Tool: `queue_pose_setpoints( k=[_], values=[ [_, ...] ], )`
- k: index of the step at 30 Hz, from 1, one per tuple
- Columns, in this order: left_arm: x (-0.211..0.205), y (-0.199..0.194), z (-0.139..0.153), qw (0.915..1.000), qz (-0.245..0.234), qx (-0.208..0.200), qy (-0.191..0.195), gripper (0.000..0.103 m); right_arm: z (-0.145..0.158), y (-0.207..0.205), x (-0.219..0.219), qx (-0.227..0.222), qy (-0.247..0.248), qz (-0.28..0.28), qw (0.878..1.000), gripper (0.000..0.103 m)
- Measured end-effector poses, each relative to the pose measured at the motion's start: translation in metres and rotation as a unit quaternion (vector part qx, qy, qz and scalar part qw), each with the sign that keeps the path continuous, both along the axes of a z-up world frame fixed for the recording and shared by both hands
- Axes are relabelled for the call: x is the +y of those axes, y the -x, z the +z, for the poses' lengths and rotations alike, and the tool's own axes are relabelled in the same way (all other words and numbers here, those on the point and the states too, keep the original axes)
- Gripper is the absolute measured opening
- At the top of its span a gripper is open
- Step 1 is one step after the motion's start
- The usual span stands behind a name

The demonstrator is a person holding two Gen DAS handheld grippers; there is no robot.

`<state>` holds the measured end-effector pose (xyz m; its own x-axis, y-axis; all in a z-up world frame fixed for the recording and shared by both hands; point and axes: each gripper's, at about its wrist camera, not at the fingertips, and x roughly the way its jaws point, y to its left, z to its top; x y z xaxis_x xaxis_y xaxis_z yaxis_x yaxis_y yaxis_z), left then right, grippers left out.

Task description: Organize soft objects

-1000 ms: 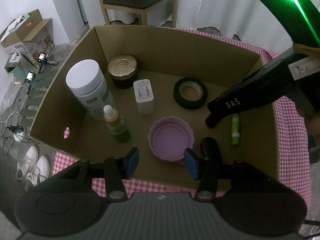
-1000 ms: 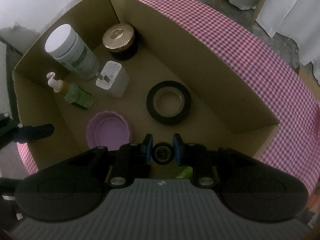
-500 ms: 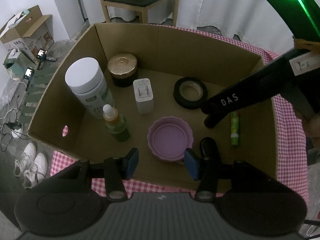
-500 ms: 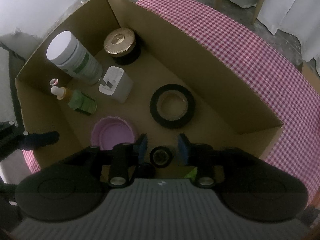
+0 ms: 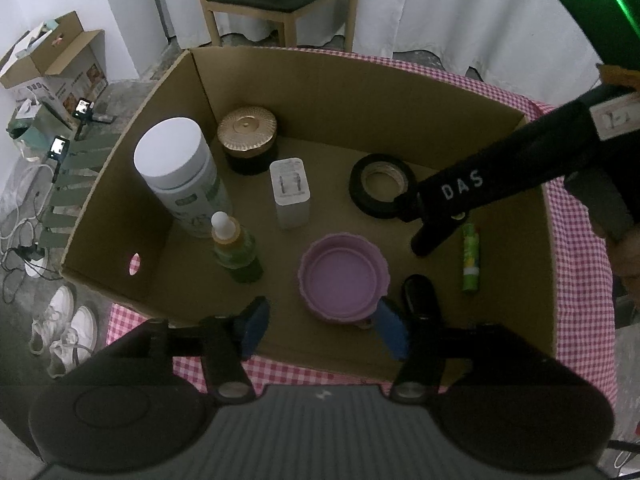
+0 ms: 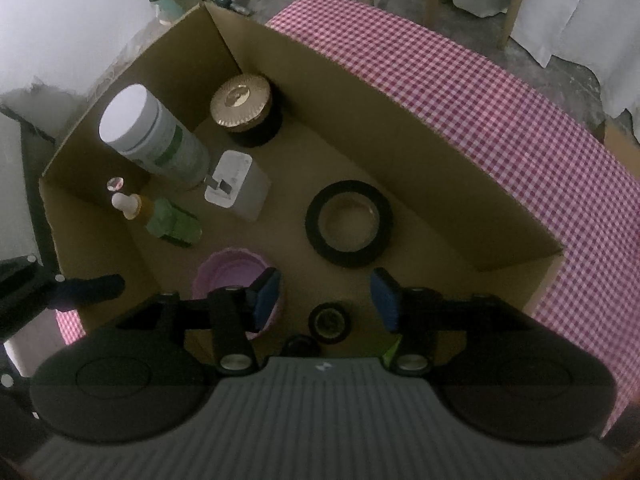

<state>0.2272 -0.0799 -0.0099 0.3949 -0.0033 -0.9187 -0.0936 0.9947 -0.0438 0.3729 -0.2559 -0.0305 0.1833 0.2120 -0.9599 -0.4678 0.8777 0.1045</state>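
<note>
The right gripper (image 6: 326,300) hangs spread above the floor of the open brown cardboard box (image 6: 400,160), its blue pads clear of the small dark round-topped cylinder (image 6: 330,322) standing between and below them; its jaws have just been opening. That cylinder's body is hidden from above. Just left of it in the box lies the lilac scalloped soft cup (image 6: 230,276), partly covered by a finger. Beyond it lies a black tape roll (image 6: 348,222). The left gripper (image 5: 322,326) is also spread and empty over the box's near wall, jaws just widened. A green tube (image 5: 470,260) lies flat by the box's right wall.
</note>
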Motion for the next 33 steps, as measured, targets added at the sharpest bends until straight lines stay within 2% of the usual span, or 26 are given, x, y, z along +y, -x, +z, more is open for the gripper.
queue_pose_setpoints(
  k=[3,6,9,10,14,20,25,33],
  values=[
    [0.000,0.001,0.001,1.0000,-0.003,-0.001,-0.002,0.068,0.006,0.002,-0.002,-0.008,-0.010,-0.008,1.000,0.054],
    [0.000,0.002,0.004,0.9999,-0.008,-0.003,-0.007,0.079,0.015,0.005,-0.005,-0.020,-0.024,-0.019,0.999,0.055],
    [0.000,0.005,0.009,0.9998,-0.013,-0.015,-0.010,0.082,0.029,0.012,-0.009,-0.041,-0.046,-0.031,0.998,0.056],
    [0.001,0.008,0.012,0.9995,-0.017,-0.024,-0.012,0.086,0.035,0.015,-0.010,-0.050,-0.055,-0.035,0.997,0.058],
    [-0.001,0.021,0.029,0.9962,-0.037,-0.071,-0.033,0.092,0.064,0.032,-0.023,-0.092,-0.093,-0.056,0.990,0.068],
    [-0.005,0.047,0.056,0.9862,-0.062,-0.135,-0.074,0.100,0.107,0.072,-0.055,-0.164,-0.145,-0.109,0.970,0.081],
    [-0.005,0.066,0.071,0.9785,-0.073,-0.164,-0.101,0.102,0.138,0.113,-0.090,-0.230,-0.185,-0.157,0.942,0.088],
    [0.005,0.102,0.081,0.9646,-0.105,-0.220,-0.100,0.103,0.166,0.192,-0.135,-0.353,-0.256,-0.216,0.873,0.099]
  ],
)
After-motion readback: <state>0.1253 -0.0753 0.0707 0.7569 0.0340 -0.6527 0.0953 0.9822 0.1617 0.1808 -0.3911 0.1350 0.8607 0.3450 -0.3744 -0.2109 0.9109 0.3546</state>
